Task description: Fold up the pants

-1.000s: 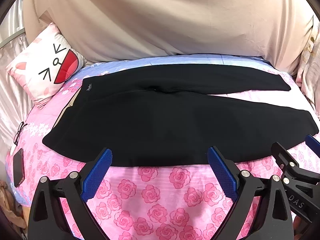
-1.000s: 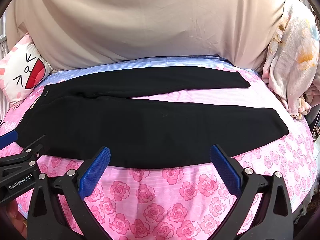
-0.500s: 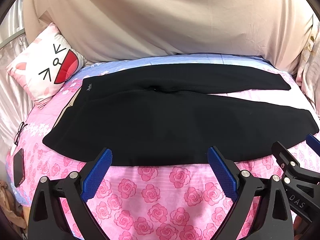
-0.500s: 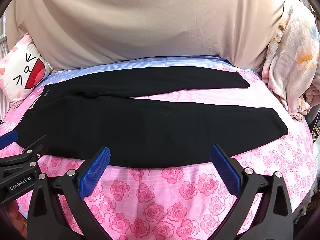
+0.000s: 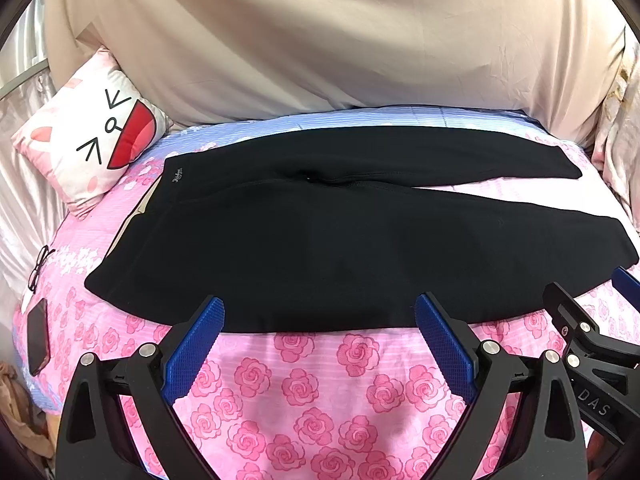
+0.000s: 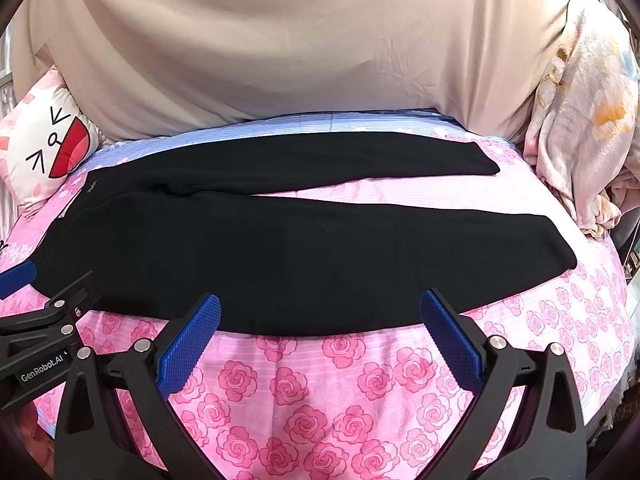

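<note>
Left gripper (image 5: 318, 334), right gripper (image 6: 320, 332): jaws spread wide, empty, just short of the near hem. Black soft knit pants (image 6: 280, 248): flat across pink rose-print bed (image 6: 320, 392), waistband left. Limp, light; likely best pinched at near leg's edge.

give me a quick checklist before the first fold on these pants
1. Black fabric pants spread flat, legs apart: ok.
2. Left tongs open, empty: ok.
3. Right tongs open, empty: ok.
4. Both tongs short of the near hem, nothing gripped: ok.
5. Nothing lying on the pants: ok.
6. Dark flat phone and thin-framed glasses on the pink rose-print bedsheet, clear of the pants: ok.
</note>
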Tool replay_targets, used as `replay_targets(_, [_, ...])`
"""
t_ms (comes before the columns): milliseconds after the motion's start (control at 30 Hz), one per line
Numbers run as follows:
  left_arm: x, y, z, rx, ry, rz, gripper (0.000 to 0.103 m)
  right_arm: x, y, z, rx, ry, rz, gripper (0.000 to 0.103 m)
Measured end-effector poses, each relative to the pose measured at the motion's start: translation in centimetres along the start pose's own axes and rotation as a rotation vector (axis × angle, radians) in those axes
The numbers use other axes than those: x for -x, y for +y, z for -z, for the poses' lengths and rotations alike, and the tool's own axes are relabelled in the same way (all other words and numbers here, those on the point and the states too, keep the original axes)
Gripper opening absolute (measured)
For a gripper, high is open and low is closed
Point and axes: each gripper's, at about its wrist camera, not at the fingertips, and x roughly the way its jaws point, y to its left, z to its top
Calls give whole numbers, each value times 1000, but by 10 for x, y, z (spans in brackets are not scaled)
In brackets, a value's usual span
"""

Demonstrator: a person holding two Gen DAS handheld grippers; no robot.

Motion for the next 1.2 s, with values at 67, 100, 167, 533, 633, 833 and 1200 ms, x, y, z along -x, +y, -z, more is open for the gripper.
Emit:
replay_targets(67, [0, 0, 0, 1, 0, -2, 93, 0, 0, 0, -1, 1, -1, 98])
replay_targets(100, [0, 0, 0, 0, 0, 0, 93, 0, 0, 0, 0, 0, -1, 98])
replay_targets(167, [0, 0, 0, 0, 0, 0, 93, 0, 0, 0, 0, 2, -1, 98])
replay_targets(533, [-1, -1, 0, 1, 2, 0, 93, -2, 0, 0, 1, 6, -2, 98])
replay_targets(633, [-1, -1, 1, 2, 3, 1, 93, -3, 0, 1, 3, 6, -1, 98])
replay_targets(833, [-2, -1, 0, 2, 5, 1, 93, -4, 2, 2, 5, 6, 2, 98])
replay_targets(1200, [-7, -6, -6, -4, 13, 0, 93, -10, 4, 0, 5, 15, 8, 98])
